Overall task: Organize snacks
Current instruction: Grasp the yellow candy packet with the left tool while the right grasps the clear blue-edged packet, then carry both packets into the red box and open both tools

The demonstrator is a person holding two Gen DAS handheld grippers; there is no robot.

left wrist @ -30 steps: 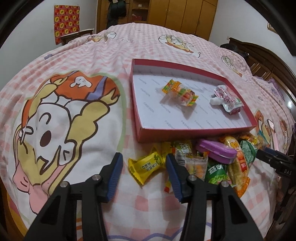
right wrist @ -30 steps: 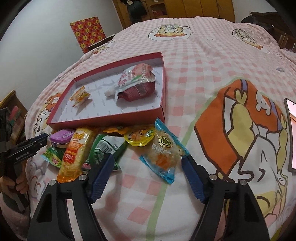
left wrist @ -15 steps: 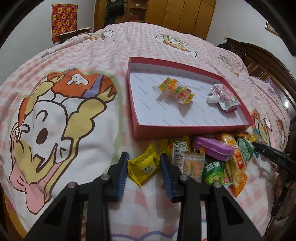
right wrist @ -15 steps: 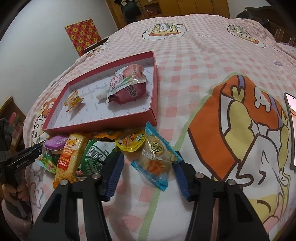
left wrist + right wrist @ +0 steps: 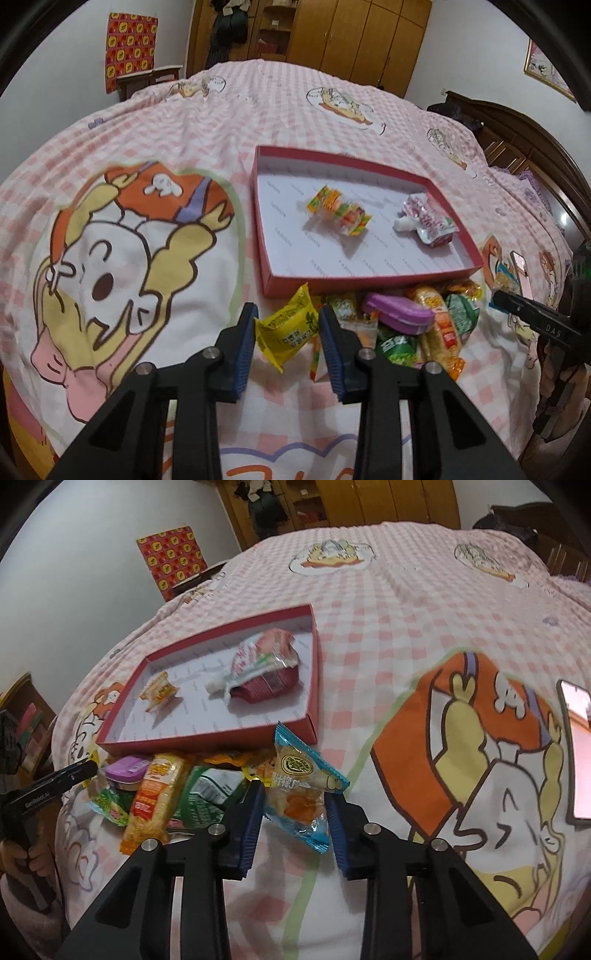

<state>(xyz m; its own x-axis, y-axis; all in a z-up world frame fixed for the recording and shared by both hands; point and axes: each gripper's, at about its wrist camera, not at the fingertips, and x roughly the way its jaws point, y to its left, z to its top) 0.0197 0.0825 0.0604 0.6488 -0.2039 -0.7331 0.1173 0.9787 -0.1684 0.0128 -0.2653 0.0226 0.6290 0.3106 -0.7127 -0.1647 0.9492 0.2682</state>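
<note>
Between left tongs: crinkly yellow packet, pinched.

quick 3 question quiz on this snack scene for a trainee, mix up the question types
1. True or false: the red box on the bed holds no snacks yet.
2. Which packet sits between the left gripper's pads? A) blue packet B) yellow packet C) purple case
3. Fill in: the right gripper is closing on a ____ packet.

Key:
1. False: a multicoloured candy pack and a spouted pouch lie inside.
2. B, the yellow packet.
3. Blue.
</note>
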